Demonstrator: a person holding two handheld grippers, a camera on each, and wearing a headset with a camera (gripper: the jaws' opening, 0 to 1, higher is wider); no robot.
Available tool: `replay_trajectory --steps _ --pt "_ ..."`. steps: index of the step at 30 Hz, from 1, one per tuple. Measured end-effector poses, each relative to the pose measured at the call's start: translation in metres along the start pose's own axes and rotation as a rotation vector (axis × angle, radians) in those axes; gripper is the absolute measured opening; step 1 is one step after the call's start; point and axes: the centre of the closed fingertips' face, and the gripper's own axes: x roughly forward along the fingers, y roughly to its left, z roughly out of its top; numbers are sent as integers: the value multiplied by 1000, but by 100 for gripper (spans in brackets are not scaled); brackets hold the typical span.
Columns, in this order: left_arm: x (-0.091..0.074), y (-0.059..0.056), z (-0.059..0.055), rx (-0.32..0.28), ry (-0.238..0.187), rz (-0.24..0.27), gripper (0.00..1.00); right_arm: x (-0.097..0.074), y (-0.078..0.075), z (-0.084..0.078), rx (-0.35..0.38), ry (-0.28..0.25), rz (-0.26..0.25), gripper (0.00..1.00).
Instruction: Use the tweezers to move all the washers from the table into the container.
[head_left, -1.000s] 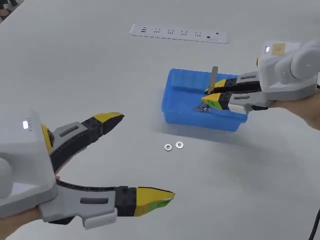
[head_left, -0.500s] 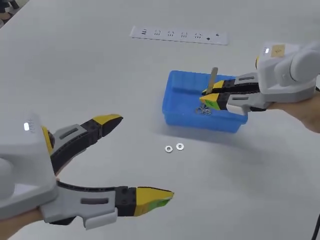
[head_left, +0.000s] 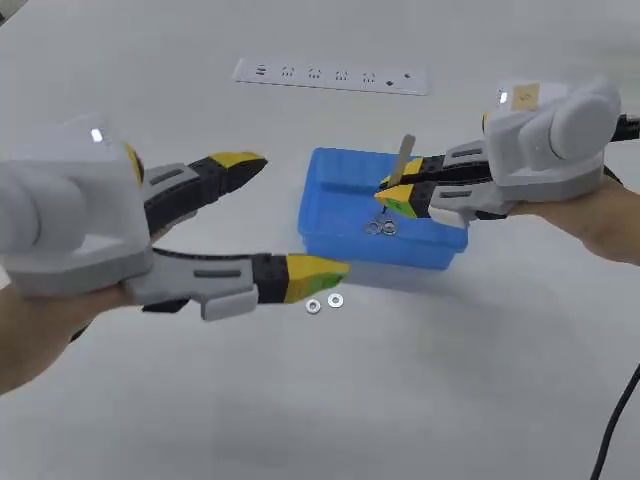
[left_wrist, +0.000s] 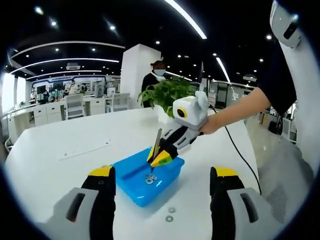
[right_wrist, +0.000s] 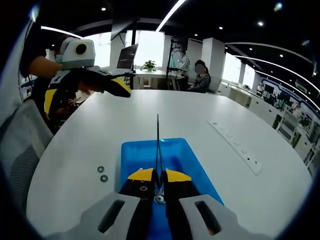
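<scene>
Your right claw (head_left: 400, 198) clamps the tweezers (head_left: 403, 160) over the container (head_left: 330, 238), seemingly to drop washers (head_left: 380, 228) inside, while your left claw (head_left: 290, 215) hangs apart, idle, near two washers (head_left: 324, 302) on the bench (head_left: 480, 380).

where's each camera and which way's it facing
Head view: on the headset, looking down at blue container; left hand with open left tool, right hand with right tool gripping tweezers.
Left gripper view: on left tool, facing right tool over the container; own jaws.
Right gripper view: on right tool, facing along tweezers toward left tool; own jaws.
All share container, two loose washers.
</scene>
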Motion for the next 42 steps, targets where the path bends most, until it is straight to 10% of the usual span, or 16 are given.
replay_trajectory --steps 5,20,42 --pt "27 4 20 -10 -60 -46 71 -5 1 -1 -14 17 5 7" --pt "74 1 21 44 -1 -238 41 -10 16 8 -12 -15 71 6" --pt "71 -20 23 241 16 -470 6 -8 23 12 -59 -9 126 6"
